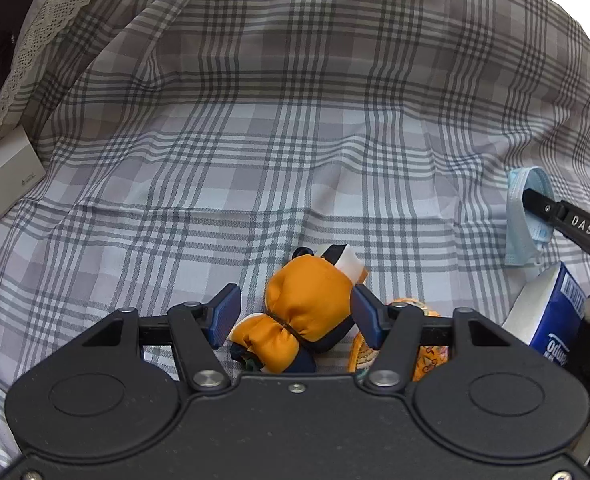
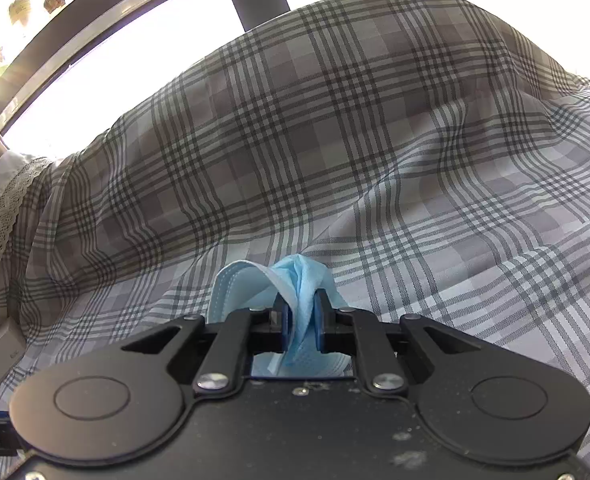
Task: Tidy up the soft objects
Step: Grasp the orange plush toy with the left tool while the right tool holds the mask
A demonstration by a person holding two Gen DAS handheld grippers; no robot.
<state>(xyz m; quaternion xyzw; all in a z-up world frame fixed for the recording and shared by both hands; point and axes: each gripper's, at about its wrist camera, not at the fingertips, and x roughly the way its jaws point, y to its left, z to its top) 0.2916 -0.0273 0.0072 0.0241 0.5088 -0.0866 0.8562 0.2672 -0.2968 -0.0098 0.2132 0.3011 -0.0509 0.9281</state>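
Plaid bedspread (image 1: pixel 295 140) spread wide as the sorting ground, tissue pack (image 1: pixel 551 312) near its right edge. Left gripper (image 1: pixel 295 312) half open around orange plush (image 1: pixel 307 304), pads not pressing, seemingly poised to grasp. Right gripper (image 2: pixel 299 312) clamped on blue mask (image 2: pixel 295 280), raised, presumably for moving elsewhere.

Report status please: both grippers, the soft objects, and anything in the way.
Right gripper shut on blue face mask, lifted off plaid bedsheet. Left gripper open, straddling orange plush toy, pads not pressing. Tissue pack lies nearby, not blocking.
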